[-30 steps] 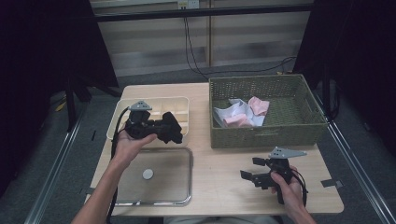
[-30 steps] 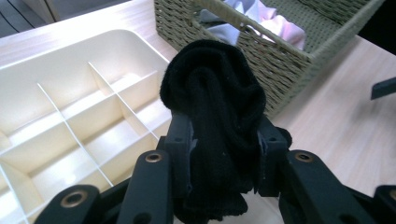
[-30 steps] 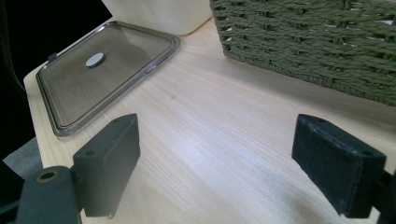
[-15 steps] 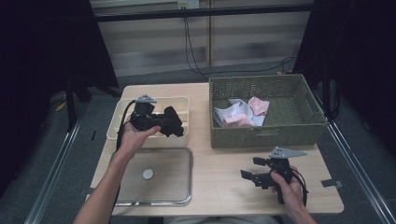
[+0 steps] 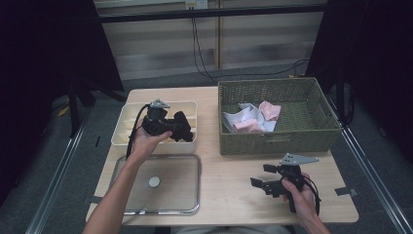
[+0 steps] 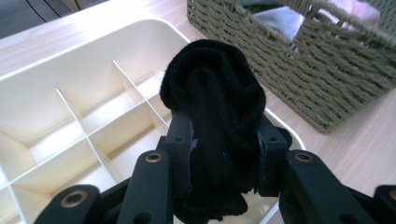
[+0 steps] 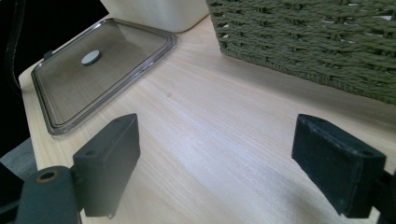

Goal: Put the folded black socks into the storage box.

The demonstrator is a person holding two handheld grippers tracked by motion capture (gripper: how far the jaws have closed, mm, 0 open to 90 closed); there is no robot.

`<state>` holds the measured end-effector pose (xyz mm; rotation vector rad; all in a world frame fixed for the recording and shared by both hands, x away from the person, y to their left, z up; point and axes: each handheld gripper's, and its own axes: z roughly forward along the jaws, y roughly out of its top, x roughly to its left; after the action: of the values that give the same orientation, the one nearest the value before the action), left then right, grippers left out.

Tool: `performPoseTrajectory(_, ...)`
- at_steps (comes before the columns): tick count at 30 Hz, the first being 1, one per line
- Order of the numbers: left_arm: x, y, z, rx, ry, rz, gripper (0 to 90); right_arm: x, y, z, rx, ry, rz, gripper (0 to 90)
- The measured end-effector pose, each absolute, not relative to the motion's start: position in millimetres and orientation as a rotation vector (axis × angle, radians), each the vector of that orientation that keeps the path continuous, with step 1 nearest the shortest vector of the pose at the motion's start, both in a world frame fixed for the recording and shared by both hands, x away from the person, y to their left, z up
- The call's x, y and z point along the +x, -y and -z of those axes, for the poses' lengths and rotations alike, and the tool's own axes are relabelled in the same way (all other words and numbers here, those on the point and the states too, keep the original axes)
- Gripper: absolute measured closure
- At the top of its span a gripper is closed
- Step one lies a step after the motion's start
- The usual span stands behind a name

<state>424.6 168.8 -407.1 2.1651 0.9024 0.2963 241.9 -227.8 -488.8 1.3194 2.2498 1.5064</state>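
A cream divided box stands on the surface beside a green woven basket. Above the box, a rolled black sock is clamped mid-bundle in the left tool; the right tool is held wide open and empty. The sock is judged light, soft and compressible, best gripped across its thick middle.

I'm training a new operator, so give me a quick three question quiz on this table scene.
1. True or false: the left gripper is shut on a black sock.
2. Over what does the sock hang? A) wicker basket B) divided cream tray C) clear lid
3. How do the right gripper's jaws stand?

Key: 1 true. 2 B, the divided cream tray. 3 open, nothing between them, above the table.
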Motion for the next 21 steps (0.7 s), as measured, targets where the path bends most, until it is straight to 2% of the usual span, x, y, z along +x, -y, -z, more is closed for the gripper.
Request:
performPoseTrajectory(13, 424.8, -163.0, 418.0, 2.155, -0.919, -0.134, 66.2, 242.7, 227.4, 489.5, 1.32, -2.254, -1.501, 14.6)
performPoseTrajectory(21, 428.0, -158.7, 426.7, 2.191, -0.944, -0.107, 66.3, 242.8, 227.4, 489.4, 1.326, -2.251, -1.495, 14.6)
